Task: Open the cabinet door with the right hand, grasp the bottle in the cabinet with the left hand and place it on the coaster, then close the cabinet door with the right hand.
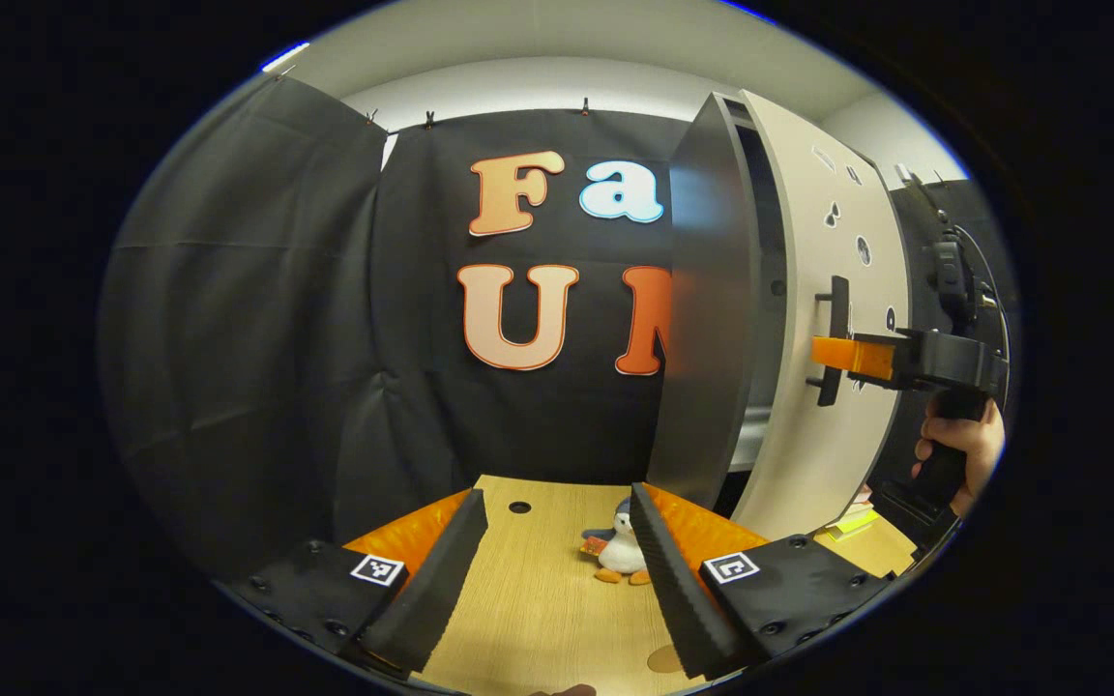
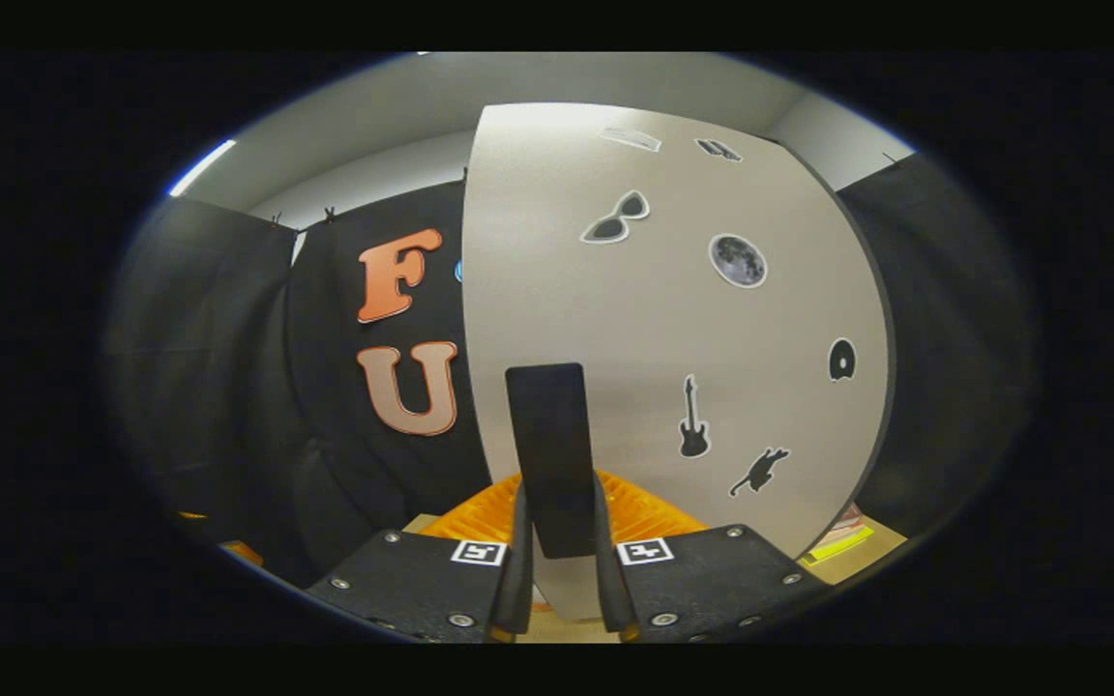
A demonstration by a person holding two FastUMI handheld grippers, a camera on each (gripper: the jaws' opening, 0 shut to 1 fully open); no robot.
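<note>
The cabinet (image 1: 712, 290) stands right of centre, its white sticker-covered door (image 1: 833, 213) swung a little ajar; the gap shows a dark inside whose contents are hidden. In the left gripper view my right gripper (image 1: 852, 356), held by a hand (image 1: 963, 449), has its orange fingers clamped on the black door handle (image 1: 837, 338). In the right gripper view that handle (image 2: 557, 454) stands upright between both fingers of the right gripper (image 2: 557, 507), against the door (image 2: 663, 319). My left gripper (image 1: 557, 498) hangs open over the wooden table (image 1: 538, 599). A brown round coaster (image 1: 663, 659) peeks out beside its right finger.
A small penguin toy (image 1: 623, 553) sits on the table in front of the cabinet, between the left gripper's fingers in its view. A round hole (image 1: 519, 507) marks the tabletop farther back. Stacked yellow and pink flat items (image 2: 837, 543) lie at the cabinet's right foot.
</note>
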